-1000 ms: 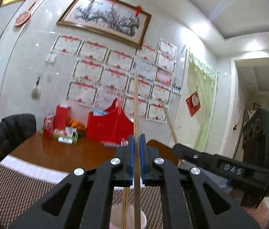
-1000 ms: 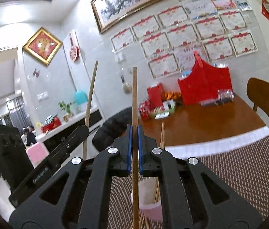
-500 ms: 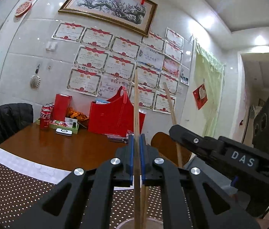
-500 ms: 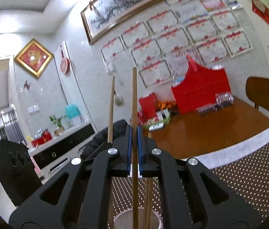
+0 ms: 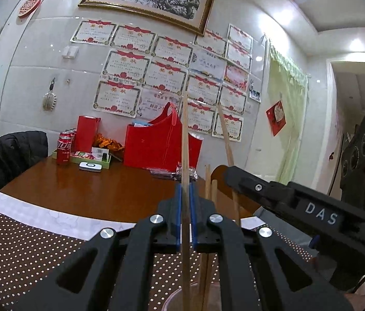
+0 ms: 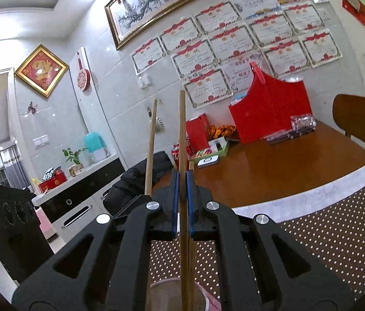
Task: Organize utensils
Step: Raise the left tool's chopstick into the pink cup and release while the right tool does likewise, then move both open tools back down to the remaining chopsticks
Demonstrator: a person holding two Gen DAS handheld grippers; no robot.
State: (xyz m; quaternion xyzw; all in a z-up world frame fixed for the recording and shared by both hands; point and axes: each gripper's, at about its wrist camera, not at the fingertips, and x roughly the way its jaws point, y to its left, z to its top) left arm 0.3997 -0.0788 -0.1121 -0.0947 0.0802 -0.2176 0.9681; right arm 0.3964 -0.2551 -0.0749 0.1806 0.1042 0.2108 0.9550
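Note:
My left gripper (image 5: pixel 185 194) is shut on an upright wooden chopstick (image 5: pixel 185 140); its lower end reaches into a pale pink cup (image 5: pixel 174 299) at the bottom edge. Other chopsticks (image 5: pixel 209 181) stand in that cup. My right gripper (image 6: pixel 182 181) is shut on another upright chopstick (image 6: pixel 182 129), its lower end inside the same cup (image 6: pixel 164 292). The right gripper also shows in the left wrist view (image 5: pixel 234 175), close on the right, with its chopstick (image 5: pixel 225 134). In the right wrist view, the left gripper's chopstick (image 6: pixel 151 145) stands just left.
The cup stands on a brown dotted mat (image 5: pixel 21 246) on a wooden table (image 5: pixel 99 189). At the table's far side are a red bag (image 5: pixel 156 145), cola cans (image 5: pixel 64 149) and a green tray (image 5: pixel 84 156). A jacket-draped chair (image 5: pixel 11 155) and a wooden chair (image 6: pixel 358 121) flank it.
Both grippers have come lower and closer together over the cup, chopsticks still held upright. The lower ends now sit deeper in the cup.

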